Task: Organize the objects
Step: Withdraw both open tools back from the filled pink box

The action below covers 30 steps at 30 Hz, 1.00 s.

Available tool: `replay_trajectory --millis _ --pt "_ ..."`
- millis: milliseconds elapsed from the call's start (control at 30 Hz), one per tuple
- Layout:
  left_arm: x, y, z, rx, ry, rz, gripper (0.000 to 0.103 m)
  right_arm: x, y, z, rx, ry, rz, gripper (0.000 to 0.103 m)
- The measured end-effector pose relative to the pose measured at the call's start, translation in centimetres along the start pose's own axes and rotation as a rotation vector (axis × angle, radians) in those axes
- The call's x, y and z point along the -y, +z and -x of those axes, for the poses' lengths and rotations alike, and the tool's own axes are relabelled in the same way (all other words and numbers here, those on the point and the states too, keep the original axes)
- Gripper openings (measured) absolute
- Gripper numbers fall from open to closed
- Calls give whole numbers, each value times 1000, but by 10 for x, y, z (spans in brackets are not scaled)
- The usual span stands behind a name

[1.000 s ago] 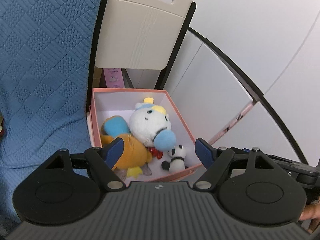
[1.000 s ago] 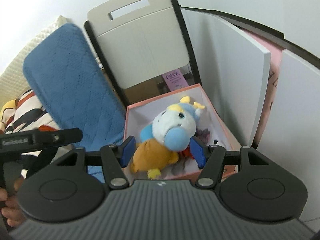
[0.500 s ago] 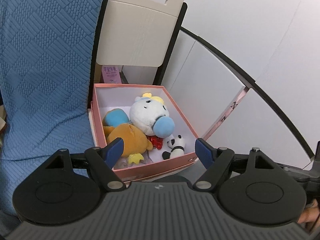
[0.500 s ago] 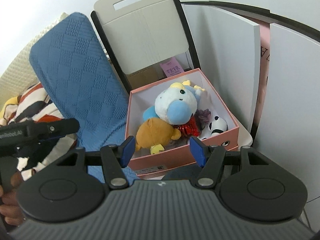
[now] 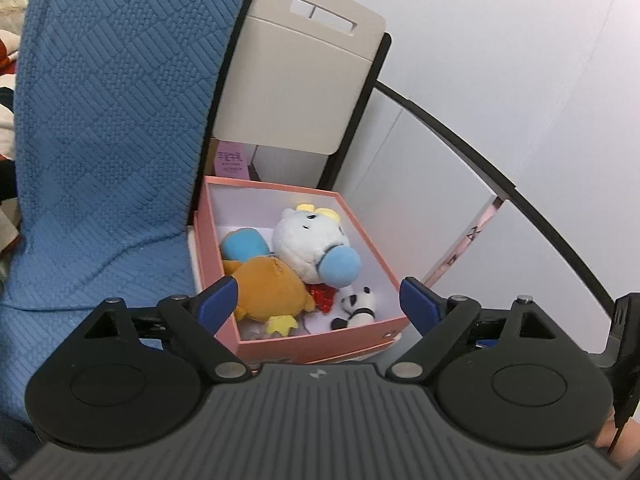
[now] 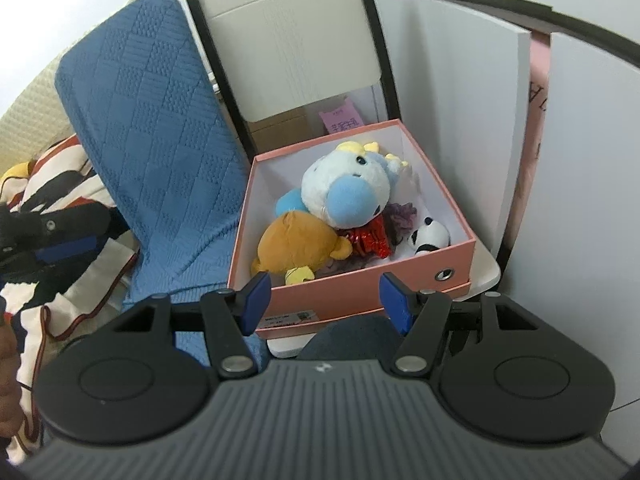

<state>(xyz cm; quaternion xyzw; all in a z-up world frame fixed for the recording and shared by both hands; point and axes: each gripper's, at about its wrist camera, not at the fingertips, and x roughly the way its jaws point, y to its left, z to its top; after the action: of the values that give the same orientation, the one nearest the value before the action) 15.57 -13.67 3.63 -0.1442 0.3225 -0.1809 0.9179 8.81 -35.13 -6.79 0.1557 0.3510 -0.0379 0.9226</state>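
The left gripper [image 5: 316, 300] stands wide apart with nothing between its blue pads; its jaws have just been opening, and no toy is inside them. The right gripper [image 6: 324, 296] is parted too, less widely, and empty. Both point down toward the pink box [image 6: 360, 296], which sits on a white ledge between the blue quilted cover [image 5: 112, 140] and white panels.

In the box lie a white plush with a blue snout [image 5: 316, 244], an orange plush [image 5: 268, 288] pressed against it, a small panda [image 5: 356, 306] near the front right corner, and a red shiny piece [image 6: 370, 240] wedged between them.

The step in hand looks like reaching in for one toy, though which one is a guess. The left gripper's wide spread suits the orange body or the white head; coming straight down over the box wall, not across it, should keep the pads from catching the rim. The panda lies free of the others and would be the easiest clean pick.

A purple tuft [image 6: 402, 214] behind the red piece is too tangled to identify. The box floor under the toys is hidden. The label on the box front is unreadable, and the grippers' bodies cover whatever lies below.
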Motion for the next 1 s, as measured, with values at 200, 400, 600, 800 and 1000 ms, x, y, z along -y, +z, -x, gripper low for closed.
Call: replay_trajectory --millis 200,400,600,800,1000 --pt "-5 -2 -3 -11 5 -1 96 -7 -3 -14 -23 6 12 63" --pt "-8 -2 -5 -22 27 8 101 -11 -4 -16 -24 6 13 63" --pt "-6 -2 -5 -32 41 -2 103 -7 -3 -11 -9 41 -1 100" --pt "-5 -3 -6 -43 53 5 103 -8 -3 -13 -14 6 -5 103" --pt "-6 -4 -6 -41 67 3 103 -6 -5 -16 -32 -10 -13 103"
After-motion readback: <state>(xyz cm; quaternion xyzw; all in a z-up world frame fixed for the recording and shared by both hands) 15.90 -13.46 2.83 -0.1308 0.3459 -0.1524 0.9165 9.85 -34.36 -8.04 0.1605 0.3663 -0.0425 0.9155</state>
